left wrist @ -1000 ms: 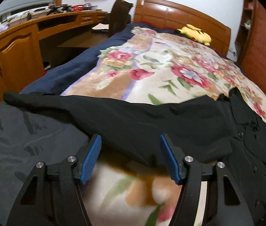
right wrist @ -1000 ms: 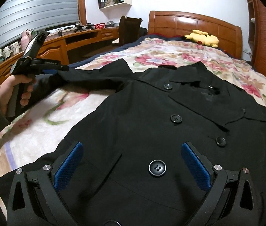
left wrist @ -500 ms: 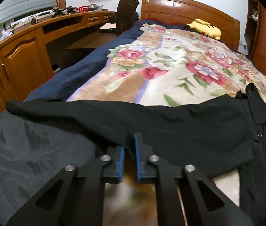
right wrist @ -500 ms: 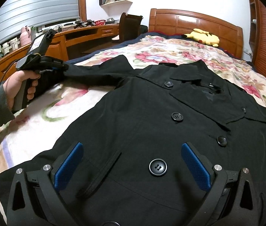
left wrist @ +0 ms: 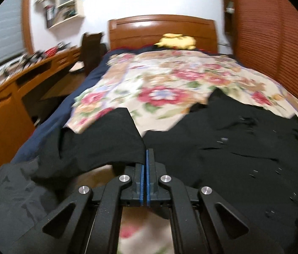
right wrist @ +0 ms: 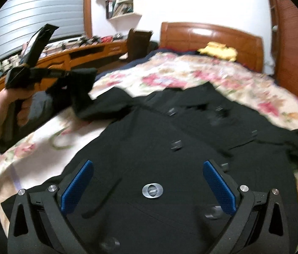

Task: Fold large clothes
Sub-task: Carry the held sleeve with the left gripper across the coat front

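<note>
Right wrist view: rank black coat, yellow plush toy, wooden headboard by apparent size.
1. black coat, fills most of the frame.
2. wooden headboard.
3. yellow plush toy.
The coat lies nearest the camera, so its lead is partly perspective.

Left gripper (left wrist: 146,158) at lower centre, blue pads pressed together on the edge of the black coat's sleeve (left wrist: 106,141). Black coat (left wrist: 233,148) spread across right half of frame on floral blanket (left wrist: 166,80). Wooden headboard (left wrist: 161,29) and yellow plush toy (left wrist: 177,41) at top centre; wooden desk (left wrist: 11,97) at left; frame motion-blurred
</note>
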`<state>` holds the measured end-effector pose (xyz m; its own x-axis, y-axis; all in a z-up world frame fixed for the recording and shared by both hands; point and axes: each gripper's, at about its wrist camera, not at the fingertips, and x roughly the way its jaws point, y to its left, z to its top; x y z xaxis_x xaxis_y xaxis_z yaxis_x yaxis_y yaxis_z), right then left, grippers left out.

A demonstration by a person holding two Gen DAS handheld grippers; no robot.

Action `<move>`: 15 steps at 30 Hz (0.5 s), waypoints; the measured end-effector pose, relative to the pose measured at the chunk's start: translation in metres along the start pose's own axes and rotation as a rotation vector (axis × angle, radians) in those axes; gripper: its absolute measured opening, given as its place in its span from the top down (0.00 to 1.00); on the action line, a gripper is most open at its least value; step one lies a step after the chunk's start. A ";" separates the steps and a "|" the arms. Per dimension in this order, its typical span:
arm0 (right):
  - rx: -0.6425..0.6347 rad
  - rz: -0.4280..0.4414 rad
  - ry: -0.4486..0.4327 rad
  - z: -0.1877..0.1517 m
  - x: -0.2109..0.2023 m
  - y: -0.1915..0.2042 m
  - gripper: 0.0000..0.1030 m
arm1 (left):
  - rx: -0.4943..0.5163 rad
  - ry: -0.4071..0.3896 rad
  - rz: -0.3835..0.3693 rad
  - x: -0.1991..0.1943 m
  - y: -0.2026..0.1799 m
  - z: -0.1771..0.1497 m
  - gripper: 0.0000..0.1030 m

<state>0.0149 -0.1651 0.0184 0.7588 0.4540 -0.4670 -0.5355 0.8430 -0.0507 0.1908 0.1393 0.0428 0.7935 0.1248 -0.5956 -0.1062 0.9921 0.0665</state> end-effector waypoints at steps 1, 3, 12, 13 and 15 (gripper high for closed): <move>0.005 -0.011 -0.006 -0.001 -0.004 -0.003 0.00 | 0.022 -0.003 -0.015 -0.005 -0.011 -0.001 0.99; 0.016 -0.034 -0.013 -0.006 -0.010 -0.010 0.00 | 0.053 -0.006 -0.040 -0.012 -0.029 -0.001 0.99; 0.036 -0.072 0.014 -0.022 -0.007 -0.021 0.00 | 0.171 0.031 -0.115 -0.042 -0.087 -0.039 0.98; 0.036 -0.069 0.020 -0.022 -0.006 -0.020 0.00 | 0.179 0.038 -0.119 -0.044 -0.088 -0.044 0.98; 0.031 -0.066 0.025 -0.023 -0.006 -0.017 0.00 | 0.185 0.053 -0.129 -0.048 -0.087 -0.054 0.95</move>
<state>0.0111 -0.1888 0.0015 0.7824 0.3897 -0.4859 -0.4723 0.8797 -0.0550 0.1297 0.0460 0.0223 0.7600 0.0013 -0.6499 0.1094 0.9855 0.1298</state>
